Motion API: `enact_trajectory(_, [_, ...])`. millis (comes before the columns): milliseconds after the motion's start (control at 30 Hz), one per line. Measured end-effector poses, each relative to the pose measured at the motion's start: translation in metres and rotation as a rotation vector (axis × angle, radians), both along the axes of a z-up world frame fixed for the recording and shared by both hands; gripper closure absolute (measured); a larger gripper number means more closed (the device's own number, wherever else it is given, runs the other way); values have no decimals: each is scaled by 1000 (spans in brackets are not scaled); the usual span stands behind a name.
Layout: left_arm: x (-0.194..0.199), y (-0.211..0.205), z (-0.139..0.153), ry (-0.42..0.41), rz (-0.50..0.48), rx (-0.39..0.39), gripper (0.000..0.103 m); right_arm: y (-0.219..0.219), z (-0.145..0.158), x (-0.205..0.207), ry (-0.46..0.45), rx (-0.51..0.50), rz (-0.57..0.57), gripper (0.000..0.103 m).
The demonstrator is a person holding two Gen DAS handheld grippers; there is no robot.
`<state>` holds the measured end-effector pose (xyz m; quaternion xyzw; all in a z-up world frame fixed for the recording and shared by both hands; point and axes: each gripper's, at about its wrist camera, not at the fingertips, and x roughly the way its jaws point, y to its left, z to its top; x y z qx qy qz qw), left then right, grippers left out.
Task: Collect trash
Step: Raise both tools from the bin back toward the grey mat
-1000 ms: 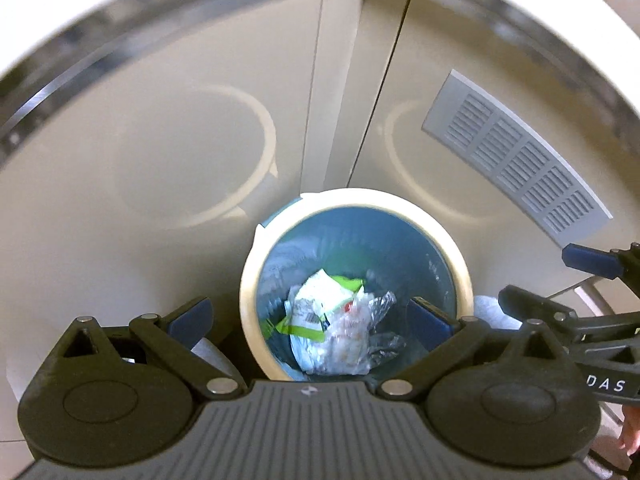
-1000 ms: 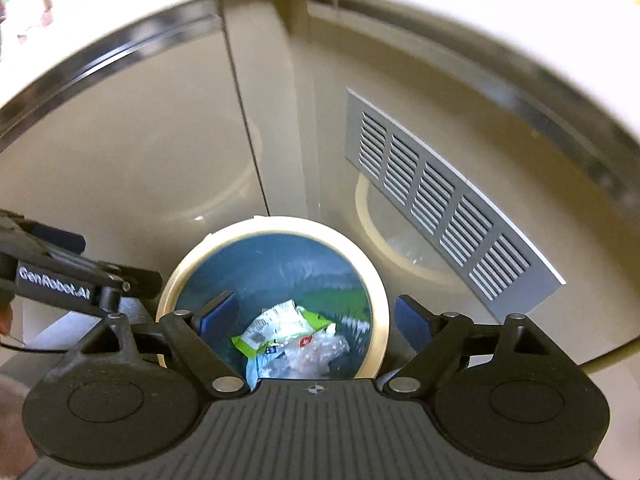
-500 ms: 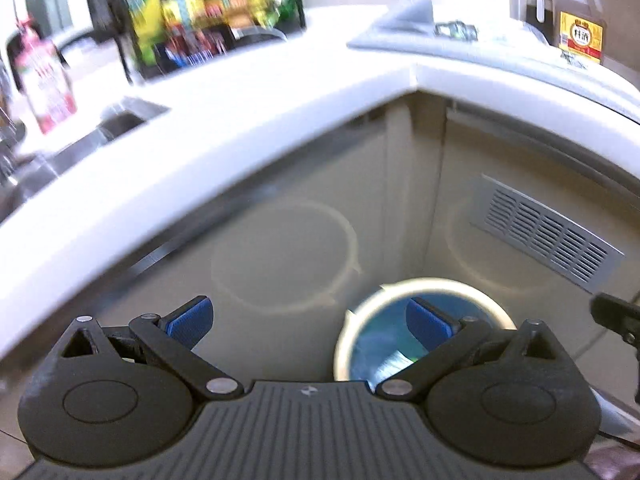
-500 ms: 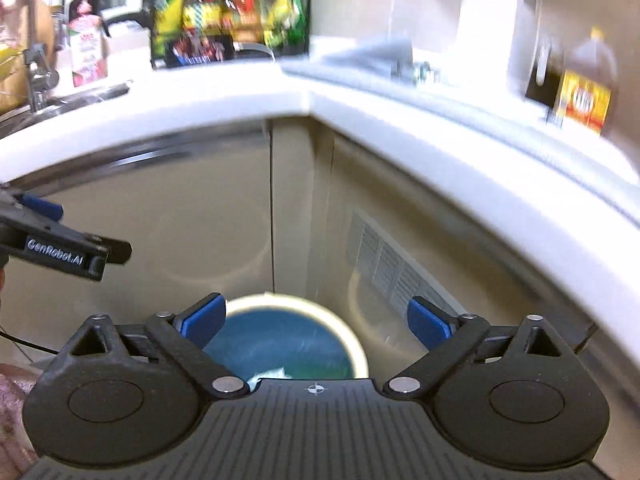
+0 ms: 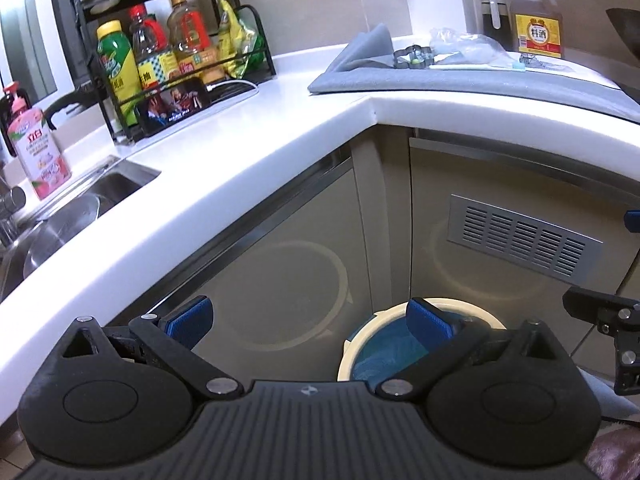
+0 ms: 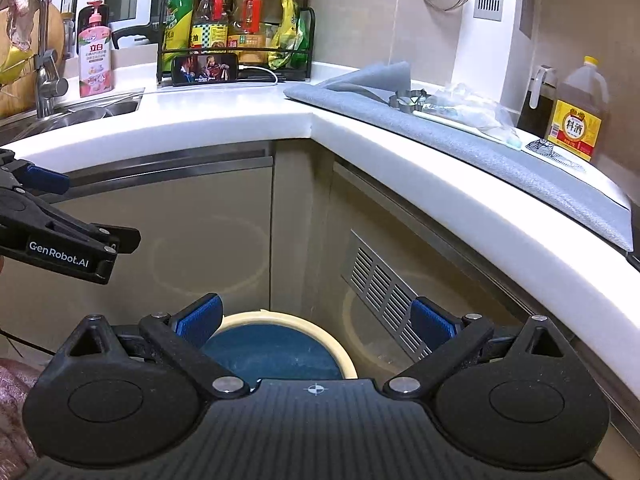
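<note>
Your left gripper (image 5: 308, 318) is released, jaws spread wide and empty, level with the cabinet doors (image 5: 280, 260) under the counter (image 5: 224, 152). The bin (image 5: 360, 344) stands upright on the floor in the cabinet corner, mouth pointing up, long axis vertical; its blue liner (image 5: 384, 348) shows behind your left gripper's right pad. Its contents are hidden in both views.

Your right gripper (image 6: 316, 318) is likewise released and empty, directly above the bin (image 6: 288, 320), with the rim between its pads. On the counter's right wing, a grey mat (image 6: 460, 136) carries clear plastic wrapping (image 6: 468, 110), lying flat along the mat.
</note>
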<state>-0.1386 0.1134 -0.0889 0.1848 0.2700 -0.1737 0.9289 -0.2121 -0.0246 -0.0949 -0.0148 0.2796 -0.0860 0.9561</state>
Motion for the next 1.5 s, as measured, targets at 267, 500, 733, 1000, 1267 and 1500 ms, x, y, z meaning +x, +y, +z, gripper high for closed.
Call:
enact_trajectory(267, [-2, 1, 0, -11, -5, -4, 0, 1, -1, 0, 5, 4, -1, 2])
enact_trajectory(500, [-1, 3, -1, -14, -8, 0, 0, 1, -4, 2, 15, 7, 4, 1])
enact_trajectory(733, [-1, 5, -2, -21, -4, 6, 0, 1, -5, 3, 18, 10, 6, 1])
enact_trajectory(1000, [2, 6, 1, -37, 4, 23, 0, -9, 10, 4, -41, 11, 13, 0])
enact_trajectory(1267, [9, 8, 13, -30, 20, 7, 0, -25, 37, 9, -131, 27, 29, 0])
enact_trajectory(1500, [16, 8, 26, -33, 39, -5, 0, -46, 56, 15, -197, 76, 6, 0])
